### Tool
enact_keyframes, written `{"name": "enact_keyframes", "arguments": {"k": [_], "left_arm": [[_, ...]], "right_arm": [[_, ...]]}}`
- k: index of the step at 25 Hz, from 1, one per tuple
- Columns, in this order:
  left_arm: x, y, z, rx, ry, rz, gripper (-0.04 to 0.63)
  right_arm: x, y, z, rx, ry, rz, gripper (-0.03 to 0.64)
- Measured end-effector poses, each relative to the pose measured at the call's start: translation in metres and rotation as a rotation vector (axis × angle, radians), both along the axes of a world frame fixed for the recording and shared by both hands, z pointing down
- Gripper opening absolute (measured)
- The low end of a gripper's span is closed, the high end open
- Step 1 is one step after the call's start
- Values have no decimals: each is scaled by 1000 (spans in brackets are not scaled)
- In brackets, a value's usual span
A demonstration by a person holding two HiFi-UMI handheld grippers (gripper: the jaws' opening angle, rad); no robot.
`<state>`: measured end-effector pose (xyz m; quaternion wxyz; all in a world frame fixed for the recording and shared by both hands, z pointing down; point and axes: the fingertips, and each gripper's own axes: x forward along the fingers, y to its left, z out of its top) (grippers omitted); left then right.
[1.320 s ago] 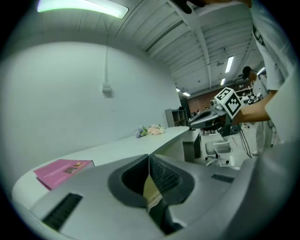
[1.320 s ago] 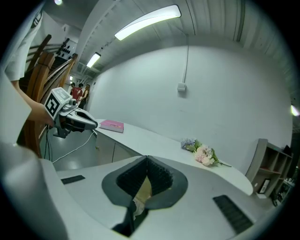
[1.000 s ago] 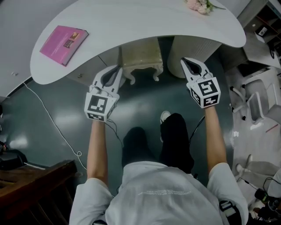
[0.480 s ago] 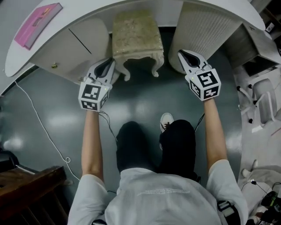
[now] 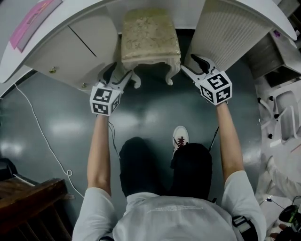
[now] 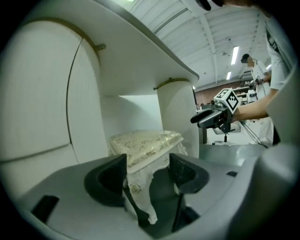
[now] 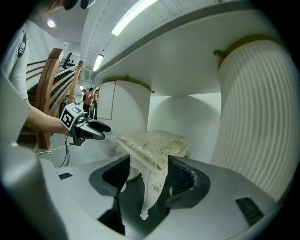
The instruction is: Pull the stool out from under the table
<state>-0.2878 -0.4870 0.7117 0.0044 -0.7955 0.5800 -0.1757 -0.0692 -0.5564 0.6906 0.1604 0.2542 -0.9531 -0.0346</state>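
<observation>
Dark glossy floor, with a white cable trailing across its left side. A white curved counter is overhanging, with a pink book at its left edge. The stool is standing on the floor under the counter's front edge, between a smooth pedestal and a ribbed pedestal.

I am holding the left gripper with jaws released around the front left leg. The right gripper is released around the front right leg.

A second ago both grippers were clenched at counter height. They have been dropping to the legs, and the jaws have just been opening.
</observation>
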Motion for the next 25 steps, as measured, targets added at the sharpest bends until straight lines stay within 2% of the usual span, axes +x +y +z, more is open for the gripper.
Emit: {"name": "enact_keyframes", "arguments": {"k": [1,6,13,18,21,22,23,25], "left_arm": [[0,-4,9,-12,3,3,279],[-4,-21,57,-77,24,-2,291],[-16,-40,108,-132,18,-49,301],[-18,-55,121,-115,28,-74,304],[-18,-63,120,-103,54,-88,304],[-18,-65,121,-100,58,-92,304],[-20,-66,122,-99,57,-99,304],[-25,-67,124,-100,49,-110,257]], "right_arm": [[-4,-3,8,-5,10,-8,260],[-16,-22,59,-24,81,-11,304],[-27,-44,123,-71,144,8,322],[-41,-54,150,-86,146,-6,321],[-46,-59,157,-54,167,13,319],[-45,-62,158,-47,164,30,310],[-45,-64,158,-45,157,43,267],[-46,-66,158,-49,147,53,261]]}}
